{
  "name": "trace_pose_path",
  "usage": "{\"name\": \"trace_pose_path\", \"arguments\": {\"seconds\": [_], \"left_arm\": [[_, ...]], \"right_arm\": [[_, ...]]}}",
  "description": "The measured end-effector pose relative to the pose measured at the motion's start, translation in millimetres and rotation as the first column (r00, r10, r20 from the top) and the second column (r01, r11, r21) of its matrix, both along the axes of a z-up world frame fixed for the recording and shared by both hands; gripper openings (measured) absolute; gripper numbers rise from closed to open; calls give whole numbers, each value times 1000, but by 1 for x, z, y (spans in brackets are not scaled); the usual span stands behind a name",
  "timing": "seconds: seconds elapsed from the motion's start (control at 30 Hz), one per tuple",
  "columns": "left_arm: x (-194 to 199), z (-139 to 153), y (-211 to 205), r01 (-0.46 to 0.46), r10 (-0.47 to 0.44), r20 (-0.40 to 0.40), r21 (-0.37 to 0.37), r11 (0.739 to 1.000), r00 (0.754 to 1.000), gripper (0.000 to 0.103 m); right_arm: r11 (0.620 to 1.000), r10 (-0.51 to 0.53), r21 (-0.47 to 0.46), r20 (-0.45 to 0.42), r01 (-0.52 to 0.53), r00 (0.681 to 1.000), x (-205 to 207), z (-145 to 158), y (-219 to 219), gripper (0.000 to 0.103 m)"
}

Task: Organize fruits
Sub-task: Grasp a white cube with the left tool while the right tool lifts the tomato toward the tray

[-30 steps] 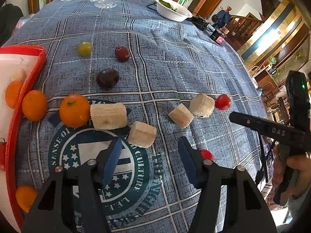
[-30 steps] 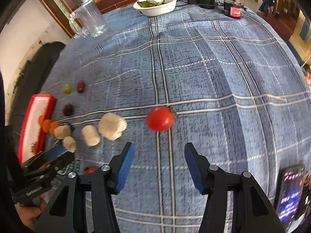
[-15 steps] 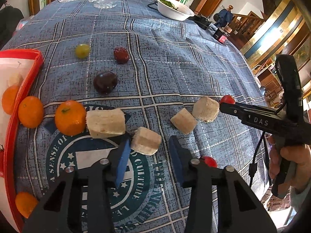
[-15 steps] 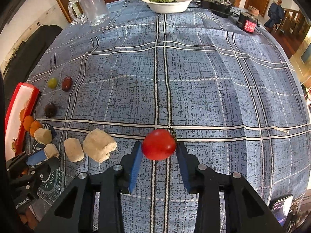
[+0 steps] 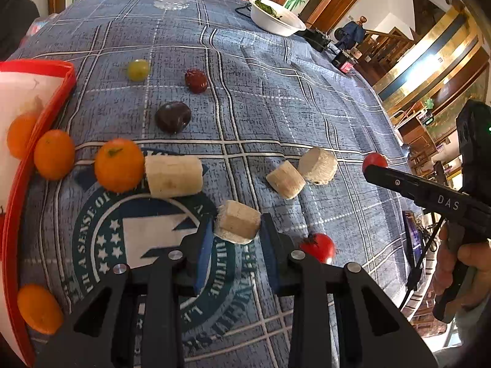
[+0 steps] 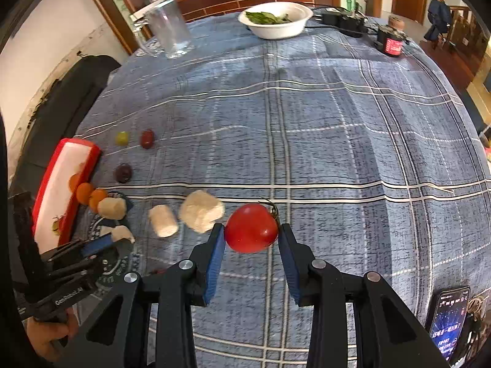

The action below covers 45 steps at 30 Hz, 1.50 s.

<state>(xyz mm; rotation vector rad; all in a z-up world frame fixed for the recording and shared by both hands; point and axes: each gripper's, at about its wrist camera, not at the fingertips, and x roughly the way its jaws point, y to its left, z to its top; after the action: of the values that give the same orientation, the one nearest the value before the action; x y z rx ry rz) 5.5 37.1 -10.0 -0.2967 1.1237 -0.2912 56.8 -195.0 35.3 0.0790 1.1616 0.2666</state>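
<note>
Both claws have closed, left claw (image 5: 236, 239) clamping a banana piece (image 5: 237, 224), right claw (image 6: 251, 243) a tomato (image 6: 251, 227), on blue plaid cloth (image 6: 322, 141).

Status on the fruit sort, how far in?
Early. Done: a few oranges in the red tray. In hand: left gripper closed on a banana piece, right gripper on a tomato. Left: other banana pieces, oranges, small fruits, second tomato.

Four banana pieces (image 5: 173, 175), four oranges (image 5: 119, 165), two red tomatoes (image 5: 317, 247), one green grape (image 5: 138, 69), one red date (image 5: 196, 80), one dark plum (image 5: 172, 117).
</note>
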Motion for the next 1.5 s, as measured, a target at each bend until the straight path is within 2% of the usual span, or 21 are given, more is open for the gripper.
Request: {"name": "trace_pose_path", "arguments": {"seconds": [0.27,0.57,1.0,1.5], "left_arm": [[-5,10,6,-12,12,17,-12,1000,1000,28],[-9,26,16,-32,33,53,-14,999,998,28],[-20,42,48,-75,74,92,10,997,993,28],[-36,58,101,-179,177,135,0,984,975,28]], "right_arm": [[997,52,48,10,-53,999,-6,9,25,37],[992,112,52,18,-113,994,-9,10,51,37],[981,172,85,23,-174,985,-7,8,90,37],[960,257,102,49,-261,965,-9,14,144,36]]}}
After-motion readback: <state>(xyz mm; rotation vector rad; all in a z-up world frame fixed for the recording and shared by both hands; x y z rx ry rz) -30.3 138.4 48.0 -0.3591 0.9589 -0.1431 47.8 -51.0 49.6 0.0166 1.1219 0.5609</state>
